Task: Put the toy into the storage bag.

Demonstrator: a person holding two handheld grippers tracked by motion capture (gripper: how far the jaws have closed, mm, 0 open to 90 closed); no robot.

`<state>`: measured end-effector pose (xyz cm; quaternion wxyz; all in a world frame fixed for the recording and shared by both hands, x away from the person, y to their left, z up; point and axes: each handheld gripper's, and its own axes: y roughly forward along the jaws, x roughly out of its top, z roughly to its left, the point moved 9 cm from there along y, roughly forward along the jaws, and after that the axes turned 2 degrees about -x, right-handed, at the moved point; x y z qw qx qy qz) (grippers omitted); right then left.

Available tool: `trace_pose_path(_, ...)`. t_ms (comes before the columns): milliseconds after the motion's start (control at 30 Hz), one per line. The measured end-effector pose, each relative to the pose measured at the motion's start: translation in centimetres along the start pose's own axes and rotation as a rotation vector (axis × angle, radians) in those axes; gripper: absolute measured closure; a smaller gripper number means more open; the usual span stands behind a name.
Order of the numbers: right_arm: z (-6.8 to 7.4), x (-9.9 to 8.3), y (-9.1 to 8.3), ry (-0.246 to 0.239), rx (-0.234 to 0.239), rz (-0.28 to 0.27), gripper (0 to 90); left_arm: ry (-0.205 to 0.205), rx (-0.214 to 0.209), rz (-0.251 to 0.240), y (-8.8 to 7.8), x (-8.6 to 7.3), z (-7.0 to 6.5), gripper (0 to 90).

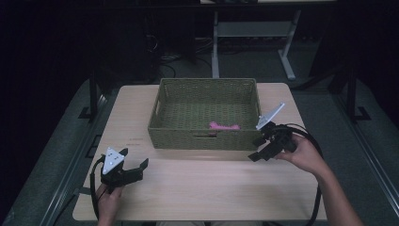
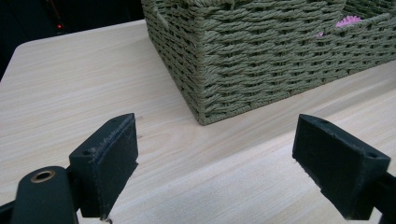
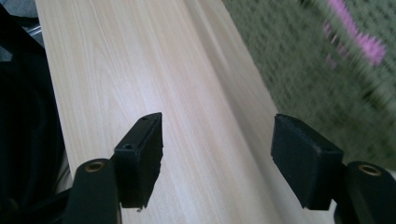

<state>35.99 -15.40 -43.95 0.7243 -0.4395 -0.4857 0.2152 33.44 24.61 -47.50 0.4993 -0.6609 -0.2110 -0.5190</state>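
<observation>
The right gripper (image 1: 262, 147) is hanging just outside the woven basket's (image 1: 203, 135) near right corner, jaws apart and gripping nothing. The left gripper (image 1: 134, 165) is waiting over the table (image 1: 197, 188), jaws likewise wide and empty. The pink toy (image 1: 224, 126) is lying inside the basket, so the placing looks done; only pulling clear seems left.

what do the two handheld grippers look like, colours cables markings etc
Both are black. The left gripper and the right gripper each carry a grey three-cornered plate on top; the left one's shows small dark dots. A black cable loops from each. Their own views show two blocky black jaws with matte pads and a brass-coloured ring at the base. The forearms are bare, no sleeves in view.
</observation>
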Motion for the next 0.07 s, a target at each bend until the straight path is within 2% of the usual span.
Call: trace_pose_path(67, 0.30, -0.76, 0.23, 0.012, -0.012, -0.011, 31.1, -0.001, -0.001, -0.001, 0.04, 0.04, -0.02, 13.7)
